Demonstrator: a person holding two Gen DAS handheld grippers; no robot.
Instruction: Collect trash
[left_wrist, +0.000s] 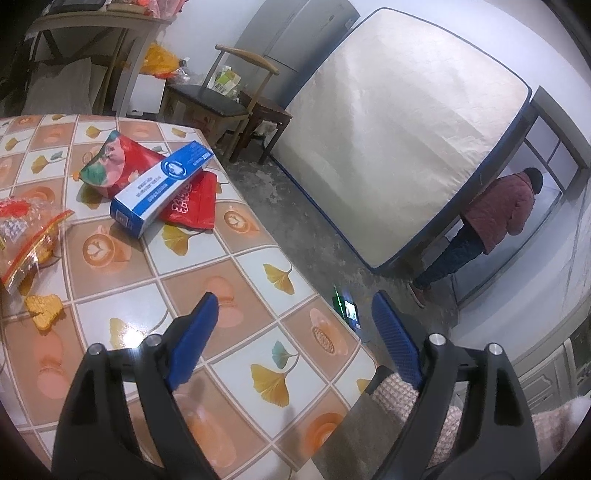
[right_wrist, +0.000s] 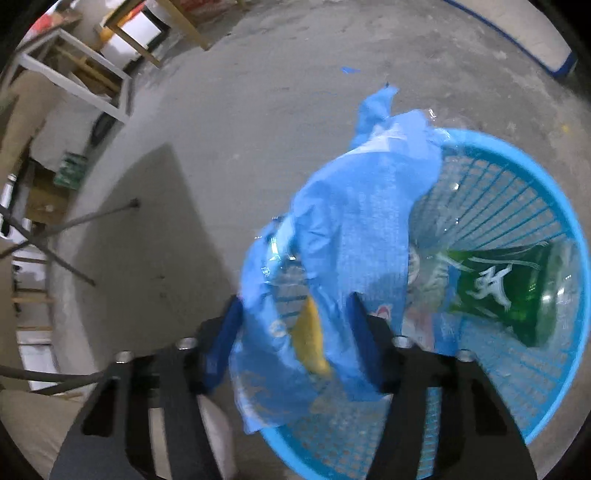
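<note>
The right tongs (right_wrist: 295, 332) point steeply down over a round blue mesh basket (right_wrist: 535, 206) that stands on the grey concrete floor (right_wrist: 240, 122). Between their blue pads hangs a crumpled blue plastic wrapper (right_wrist: 354, 221); it is motion-blurred, and whether the pads press on it or it is already falling free cannot be told. The step in hand looks like the drop: to do it well, the tongs should stay over the basket's middle, not its near rim, since much of the wrapper drapes over the rim towards the floor; thin film like this clings and drifts, so the jaws should part fully and a small shake may be needed. A green glossy packet (right_wrist: 498, 291) already lies inside against the slatted wall.

The left tongs (left_wrist: 295, 314) hover wide apart and empty above the edge of the table (left_wrist: 236, 295), which wears a slick oilcloth printed with tiles, ginkgo leaves and coffee cups. More trash waits there, well apart from them: a long blue-and-white cardboard box (left_wrist: 162, 188), rigid and square-edged, lies across a red foil packet (left_wrist: 192, 203) and against a soft red floral pouch (left_wrist: 114, 162). A crinkly clear bag with red and yellow print (left_wrist: 26, 240) lies at the left edge, and near it a small golden, ridged biscuit (left_wrist: 46, 310), brittle by its look
</note>
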